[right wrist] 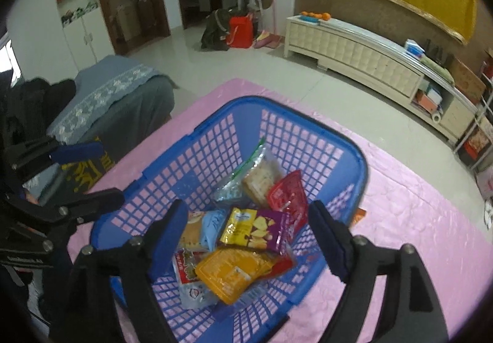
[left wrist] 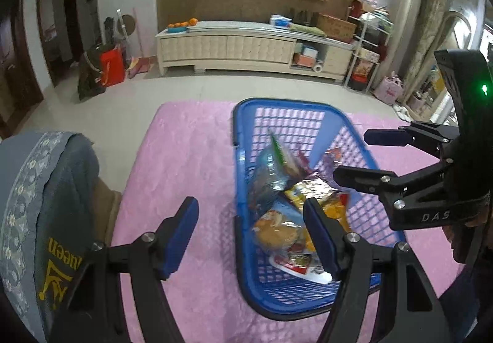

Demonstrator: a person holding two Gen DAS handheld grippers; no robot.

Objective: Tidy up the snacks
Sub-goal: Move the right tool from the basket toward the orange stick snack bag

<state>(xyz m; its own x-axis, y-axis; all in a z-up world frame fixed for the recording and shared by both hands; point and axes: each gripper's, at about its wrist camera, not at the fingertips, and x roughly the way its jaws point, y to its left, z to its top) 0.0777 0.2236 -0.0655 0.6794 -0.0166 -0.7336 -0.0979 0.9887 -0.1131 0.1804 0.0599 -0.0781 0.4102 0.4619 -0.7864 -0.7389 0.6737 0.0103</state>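
Both grippers stand open and empty — the right gripper (right wrist: 246,238) above the blue basket (right wrist: 197,155) of snack packets (right wrist: 243,266), the left gripper (left wrist: 251,238) at its rim, on the pink cloth (left wrist: 185,158).

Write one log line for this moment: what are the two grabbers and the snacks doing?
left gripper: open, empty, beside basket | right gripper: open, empty, above snacks | snack packets: piled in blue basket | pink cloth: under basket

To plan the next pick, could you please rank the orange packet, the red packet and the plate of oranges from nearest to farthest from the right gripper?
1. Orange packet, between the right gripper's fingers.
2. Red packet, mid-basket.
3. Plate of oranges, on the far cabinet.
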